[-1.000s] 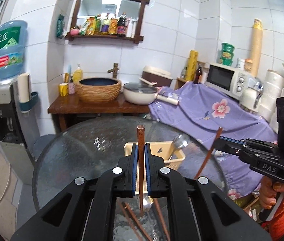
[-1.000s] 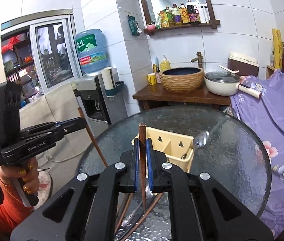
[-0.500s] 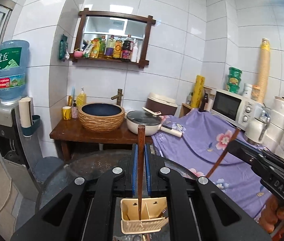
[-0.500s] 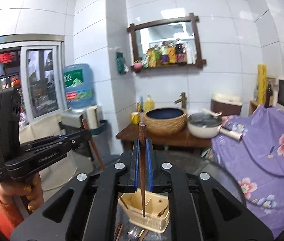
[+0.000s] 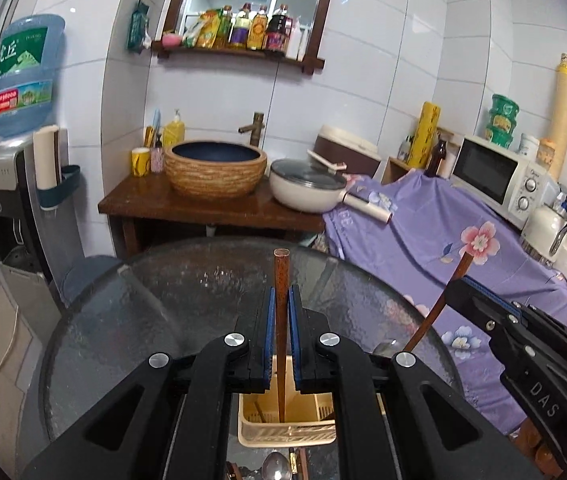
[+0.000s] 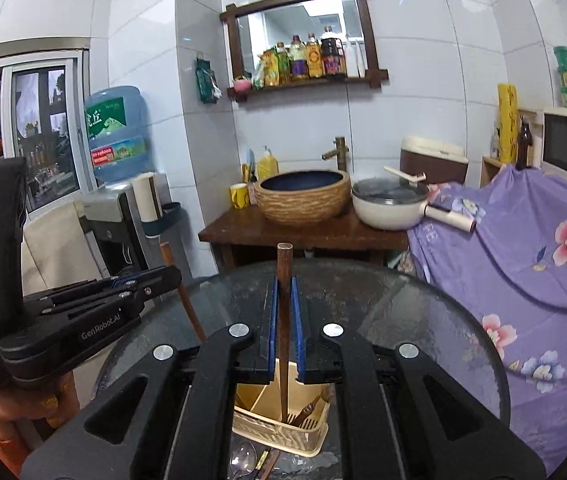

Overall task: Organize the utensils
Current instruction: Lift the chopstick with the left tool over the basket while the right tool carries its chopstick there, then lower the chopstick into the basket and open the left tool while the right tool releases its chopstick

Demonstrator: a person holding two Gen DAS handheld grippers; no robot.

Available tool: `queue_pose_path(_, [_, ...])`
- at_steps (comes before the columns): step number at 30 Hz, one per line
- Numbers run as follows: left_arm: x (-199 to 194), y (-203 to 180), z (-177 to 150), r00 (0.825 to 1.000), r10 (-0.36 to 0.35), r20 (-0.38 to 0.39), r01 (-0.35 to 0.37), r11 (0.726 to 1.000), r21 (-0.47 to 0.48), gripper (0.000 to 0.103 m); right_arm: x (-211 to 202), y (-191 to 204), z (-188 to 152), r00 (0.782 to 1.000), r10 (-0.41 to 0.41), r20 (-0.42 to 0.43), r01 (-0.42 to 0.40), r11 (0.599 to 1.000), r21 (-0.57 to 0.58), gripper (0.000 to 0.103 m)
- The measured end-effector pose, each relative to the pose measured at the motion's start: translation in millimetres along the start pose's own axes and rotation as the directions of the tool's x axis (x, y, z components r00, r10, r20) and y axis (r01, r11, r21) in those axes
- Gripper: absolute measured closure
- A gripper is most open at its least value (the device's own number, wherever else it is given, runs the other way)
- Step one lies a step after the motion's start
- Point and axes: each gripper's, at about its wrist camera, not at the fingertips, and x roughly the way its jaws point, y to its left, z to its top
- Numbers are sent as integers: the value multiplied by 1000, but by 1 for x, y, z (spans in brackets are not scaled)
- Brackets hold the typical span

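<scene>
- We see our left gripper clamped on a brown chopstick, held upright with its lower tip inside the beige utensil basket.
- Our right gripper is likewise pinched shut on a second chopstick, its tip down in the same basket's middle compartment.
- A spoon lies on the round glass table, just in front of the basket.
- Farther off, a woven basin sits on the wooden counter.

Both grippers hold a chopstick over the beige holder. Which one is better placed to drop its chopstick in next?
Marginally the left gripper: its chopstick hangs upright with its tip inside the utensil holder. The right gripper is nearly as ready with its own chopstick.
</scene>
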Motion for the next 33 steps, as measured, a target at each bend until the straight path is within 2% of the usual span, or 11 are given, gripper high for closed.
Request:
queue_pose_path(7, [21,7,-21,999,6,-51,-6,1000,-3,96,18,-3,-18,999,-17,-39,17,1000,11,95])
queue_pose_path(15, [32,8,-33,997,19,-72,-19,1000,-1,96,18,-8,-20,999,-26,-22,27,999,27,95])
queue_pose_path(17, [30,7,-34,998,27,-62,-27,1000,7,95,17,-6,-20,999,-35,-14,35,999,14,81])
queue_pose_path(18, [28,7,-34,998,30,-52,-30,1000,9,88,14,-6,-21,999,-43,4,43,999,9,73])
queue_pose_path(19, [24,6,-35,999,30,-39,-30,999,14,78,12,-5,-22,999,-47,16,47,999,7,56])
queue_pose_path(20, [21,6,-36,999,29,-29,-29,999,16,72,9,-5,-23,998,-51,30,51,999,9,50])
queue_pose_path(22, [13,5,-39,999,33,-7,-33,999,13,49,4,-5,-26,997,-59,42,59,998,9,50])
queue_pose_path(23, [6,5,-42,999,38,8,-38,999,13,45,0,-6,-28,997,-68,48,68,998,5,50])
queue_pose_path(25, [-3,5,-47,999,43,26,-44,999,19,25,-7,-5,-32,994,-86,62,86,996,-1,50])
queue_pose_path(30, [-22,6,-68,998,59,39,-61,996,60,9,-33,8,-54,991,-98,95,103,993,-49,44])
queue_pose_path(33, [-27,10,-88,997,71,17,-72,994,81,6,-44,17,-71,993,-85,85,91,993,-70,40])
